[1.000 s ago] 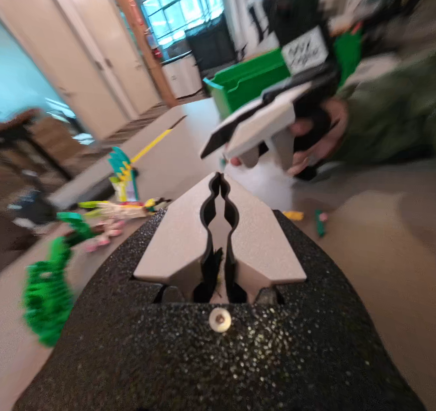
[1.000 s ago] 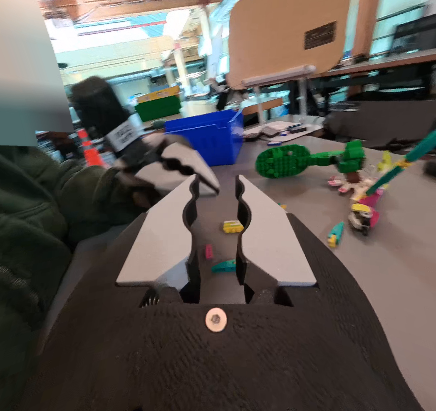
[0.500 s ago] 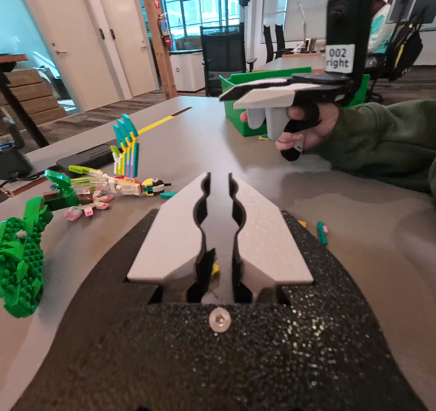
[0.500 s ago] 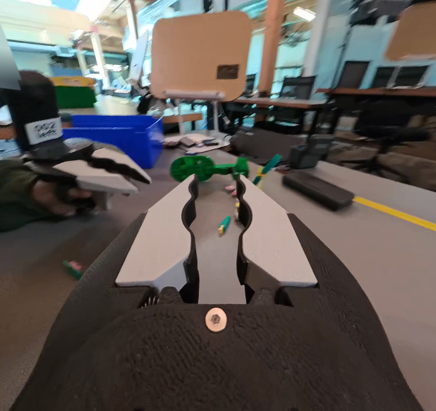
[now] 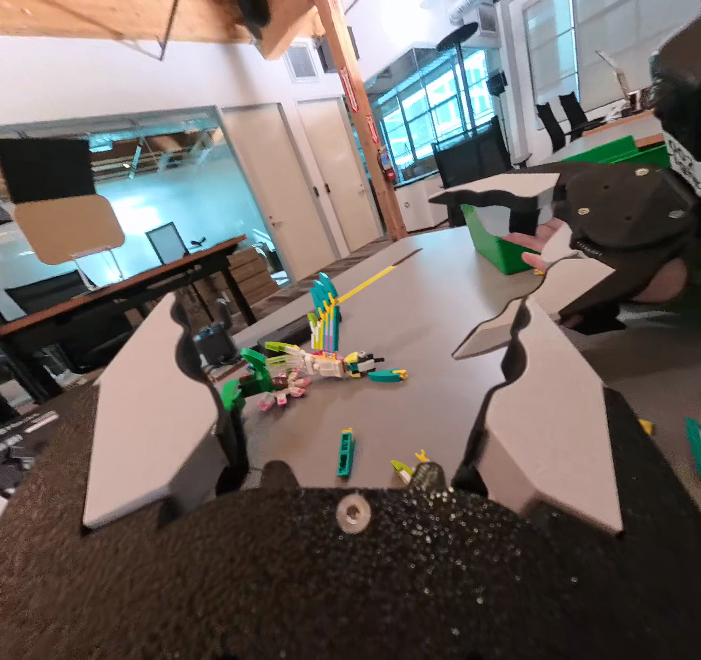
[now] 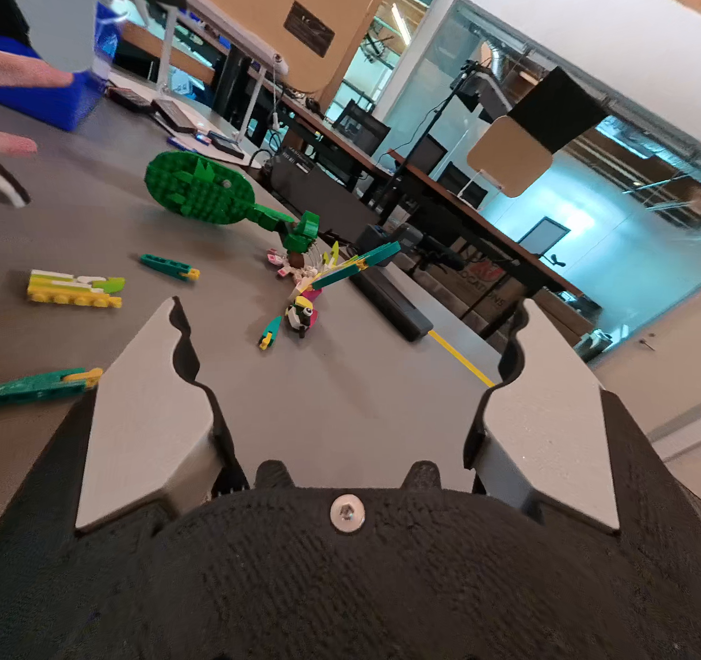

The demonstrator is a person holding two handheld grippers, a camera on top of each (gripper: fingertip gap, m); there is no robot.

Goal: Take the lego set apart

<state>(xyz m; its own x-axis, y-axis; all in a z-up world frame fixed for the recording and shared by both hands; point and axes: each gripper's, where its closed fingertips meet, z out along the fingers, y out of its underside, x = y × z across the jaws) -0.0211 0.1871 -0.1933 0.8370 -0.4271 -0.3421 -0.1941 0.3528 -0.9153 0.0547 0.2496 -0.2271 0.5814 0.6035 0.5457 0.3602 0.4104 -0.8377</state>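
The lego set is a colourful bird on a green stem [image 5: 322,363] lying on the grey table [image 5: 436,387], ahead of my left gripper [image 5: 351,302]. In the right wrist view the bird [image 6: 303,312] joins the stem and a round green studded plate [image 6: 197,190]. Loose teal pieces [image 5: 346,456] [image 6: 168,262], a small teal and yellow one [image 6: 270,332] and a yellow-lime block [image 6: 72,289] lie around it. My left gripper is wide open and empty. My right gripper [image 6: 349,303] is wide open and empty, short of the bird. It also shows in the left wrist view [image 5: 444,277].
A green bin [image 5: 493,251] stands behind the right gripper, and a blue bin [image 6: 49,103] sits at the far left. A black bar [image 6: 390,304] and a yellow tape line [image 6: 461,359] lie beyond the bird. Desks and chairs stand past the table edge. The yellow-lime block [image 6: 72,289] is about 7 centimeters from my right fingertips. To the bird [image 6: 303,312]: right tips about 11 centimeters, left tips about 15 centimeters.
Both grippers have opened wide; the left was shut a second ago. Both views have swung toward the bird, which now lies between the fingers.
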